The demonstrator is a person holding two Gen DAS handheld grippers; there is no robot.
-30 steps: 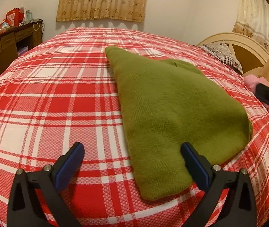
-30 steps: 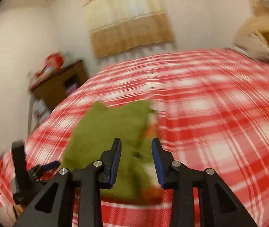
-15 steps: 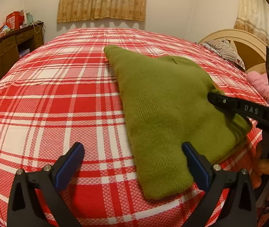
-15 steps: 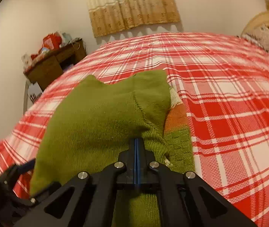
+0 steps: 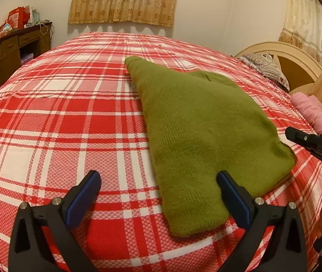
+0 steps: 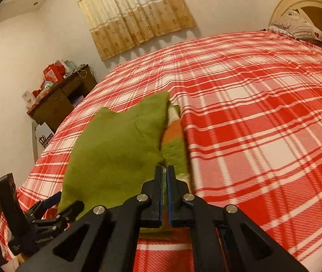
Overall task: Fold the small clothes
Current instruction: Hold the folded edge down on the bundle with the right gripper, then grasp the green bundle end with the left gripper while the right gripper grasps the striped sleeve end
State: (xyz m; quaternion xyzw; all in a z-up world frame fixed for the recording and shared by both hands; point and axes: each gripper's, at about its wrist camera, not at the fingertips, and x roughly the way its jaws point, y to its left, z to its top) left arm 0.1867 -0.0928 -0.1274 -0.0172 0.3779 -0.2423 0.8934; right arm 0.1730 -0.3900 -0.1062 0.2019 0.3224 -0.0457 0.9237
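Bed w/ red-white plaid cover [image 5: 59, 124]: bare otherwise. Olive-green knit garment [image 5: 201, 136]: mid-bed, partly folded, more folds prob. left. Left gripper [image 5: 158, 195]: fingers wide apart, empty, straddling garment's near end. Right gripper [image 6: 164, 181]: fingers closed, at garment edge; grip unclear.

The folded sweater [image 5: 201, 136] lies on the bed [image 5: 59, 124], towards its right side. A pillow [image 5: 265, 68] rests at the headboard [image 5: 296, 56] further right; a counter [image 5: 9, 54] stands left of the bed.
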